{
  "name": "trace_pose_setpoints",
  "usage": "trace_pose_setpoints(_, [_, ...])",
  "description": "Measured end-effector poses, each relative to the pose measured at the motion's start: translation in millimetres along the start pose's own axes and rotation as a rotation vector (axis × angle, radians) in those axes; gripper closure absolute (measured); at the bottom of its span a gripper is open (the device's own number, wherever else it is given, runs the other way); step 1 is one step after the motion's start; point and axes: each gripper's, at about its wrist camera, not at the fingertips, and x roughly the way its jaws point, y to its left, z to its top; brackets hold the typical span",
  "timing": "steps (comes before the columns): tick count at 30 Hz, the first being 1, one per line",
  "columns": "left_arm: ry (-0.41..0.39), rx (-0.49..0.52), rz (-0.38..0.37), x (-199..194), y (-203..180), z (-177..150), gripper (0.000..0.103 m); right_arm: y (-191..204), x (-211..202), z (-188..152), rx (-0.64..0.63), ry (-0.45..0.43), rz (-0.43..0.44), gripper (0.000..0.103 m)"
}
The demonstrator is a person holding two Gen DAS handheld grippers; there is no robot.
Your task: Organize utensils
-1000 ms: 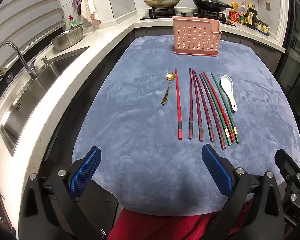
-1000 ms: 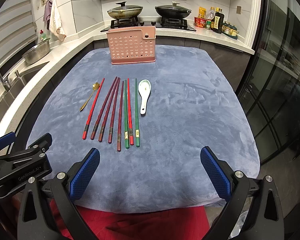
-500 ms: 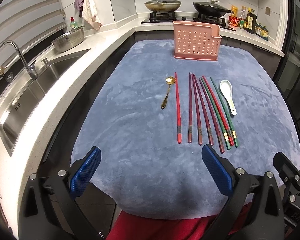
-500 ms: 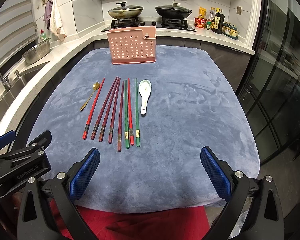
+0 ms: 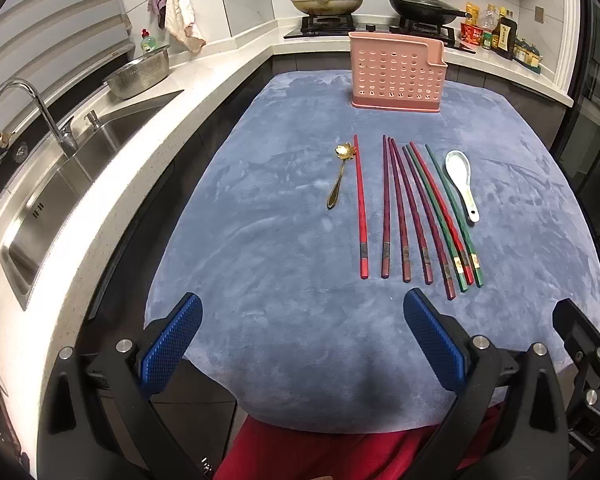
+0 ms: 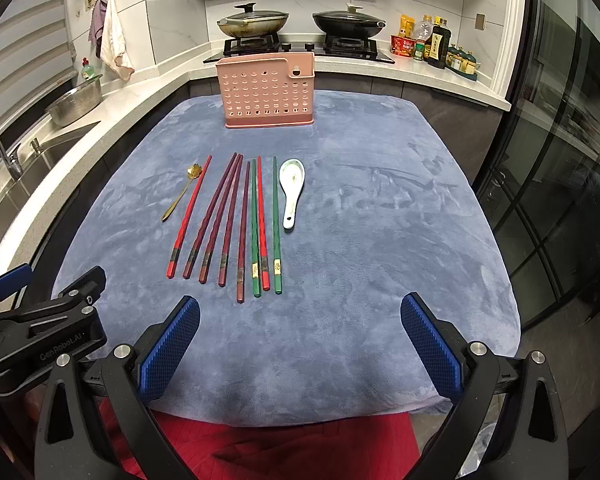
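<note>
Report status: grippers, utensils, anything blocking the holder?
Left gripper and right gripper open, empty. Chopsticks, gold spoon, white spoon flat on blue cloth. Pink holder upright, path clear.

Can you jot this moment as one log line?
left tool: open | right tool: open | chopsticks, spoons on cloth | rack: nothing visible inside

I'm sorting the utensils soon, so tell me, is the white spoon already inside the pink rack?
No, the white spoon lies flat on the blue cloth beside the chopsticks, well short of the pink rack.
</note>
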Motion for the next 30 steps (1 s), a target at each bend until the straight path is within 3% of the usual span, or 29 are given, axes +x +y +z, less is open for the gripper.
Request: trace_pose_setpoints(30, [-0.001, 0.025, -0.020, 0.1, -6.8, -1.4, 0.007, 0.6, -0.9, -0.6, 0.001, 0.001, -0.001, 0.007])
